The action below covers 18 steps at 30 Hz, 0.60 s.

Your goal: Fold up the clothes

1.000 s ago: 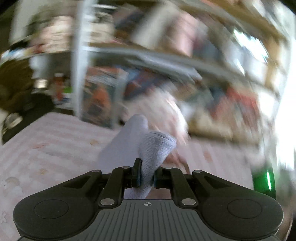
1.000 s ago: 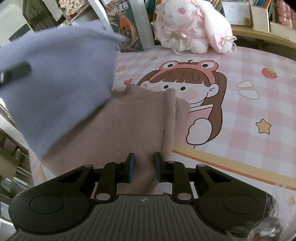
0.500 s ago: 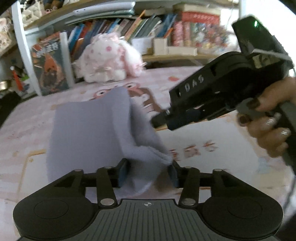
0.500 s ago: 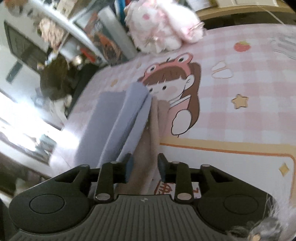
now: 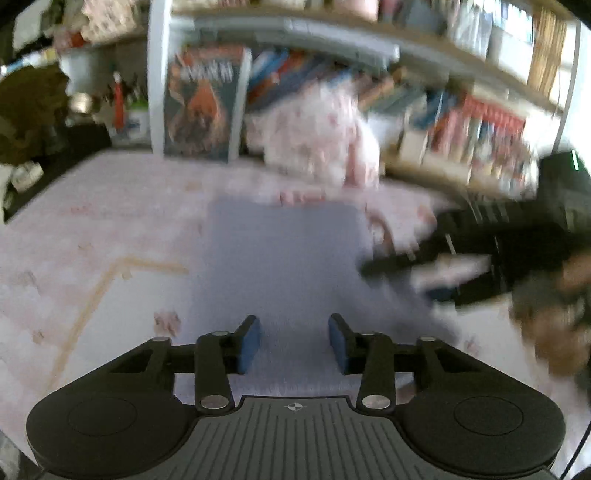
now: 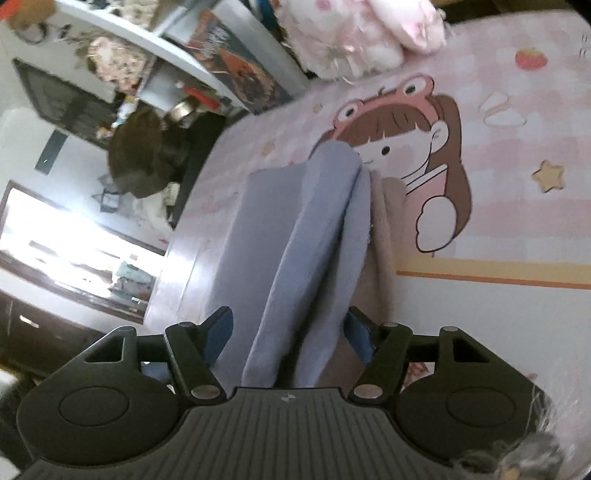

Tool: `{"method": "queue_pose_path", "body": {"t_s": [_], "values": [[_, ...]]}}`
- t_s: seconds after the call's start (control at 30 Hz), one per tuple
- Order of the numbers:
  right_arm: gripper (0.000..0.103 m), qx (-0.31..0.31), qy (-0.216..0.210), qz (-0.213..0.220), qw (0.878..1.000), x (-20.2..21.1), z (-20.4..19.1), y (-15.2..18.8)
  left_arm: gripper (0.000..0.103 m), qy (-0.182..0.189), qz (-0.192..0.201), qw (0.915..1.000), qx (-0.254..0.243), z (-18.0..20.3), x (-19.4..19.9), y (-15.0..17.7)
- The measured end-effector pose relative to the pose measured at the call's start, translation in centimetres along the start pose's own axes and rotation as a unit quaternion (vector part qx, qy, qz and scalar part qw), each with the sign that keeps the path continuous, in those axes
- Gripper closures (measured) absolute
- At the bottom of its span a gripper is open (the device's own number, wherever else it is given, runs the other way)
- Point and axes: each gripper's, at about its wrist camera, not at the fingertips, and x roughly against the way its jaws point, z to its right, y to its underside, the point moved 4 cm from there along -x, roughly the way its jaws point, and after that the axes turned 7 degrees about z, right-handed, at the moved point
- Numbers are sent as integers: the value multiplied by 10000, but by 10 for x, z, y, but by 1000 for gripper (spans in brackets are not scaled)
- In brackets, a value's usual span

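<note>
A lavender cloth [image 5: 284, 258] lies flat on the pink cartoon table mat [image 5: 92, 236] in the blurred left wrist view. My left gripper [image 5: 293, 341] is open just above its near edge, holding nothing. In the right wrist view the lavender cloth [image 6: 295, 240] shows as folded layers, with a beige cloth [image 6: 384, 236] under its right side. My right gripper [image 6: 290, 332] is open, its jaws standing on either side of the folded layers. The right gripper also shows in the left wrist view [image 5: 417, 273], blurred, at the cloth's right edge.
A pink-and-white plush toy [image 6: 362, 33] sits at the back of the mat [image 6: 498, 184], before a bookshelf [image 5: 461, 122]. An upright book [image 5: 201, 107] stands left of the toy. The table's left edge [image 6: 192, 206] drops to a dark floor area.
My left gripper has let go of the lavender cloth, which now lies flat. My right gripper has opened wider and now straddles the folded layers.
</note>
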Motion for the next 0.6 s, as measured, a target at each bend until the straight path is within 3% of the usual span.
{"method": "queue_pose_path", "body": {"t_s": [0.03,0.13,0.17,0.23,0.33,0.37,0.5,0.53,0.6], "values": [[43,-13,107,13,9999,-7,1,-2,68,-1,-128,9999,-58,2,-6,7],[83,468,336,79,9983,-12,-4,-5,69,17,-174,9998,36,0,-7,18],[86,757,289,128,9966,-9,-9,-4,68,44,-178,9997,137,-2,-6,17],[87,1444,-143,379,9887,9,-26,2,68,91,-202,9993,297,-7,-4,16],[88,1991,-151,580,9781,23,-30,18,68,84,-263,9995,171,-4,-7,18],[87,1884,246,529,9804,17,-20,19,67,68,-255,9996,108,-2,-8,19],[80,1668,281,521,9842,22,-9,16,65,23,-256,9997,37,1,-7,16],[71,1614,290,519,9851,23,-6,15,64,15,-261,9996,45,1,-6,14],[64,1506,308,515,9868,25,0,13,64,-1,-232,9997,85,0,-2,11]]}}
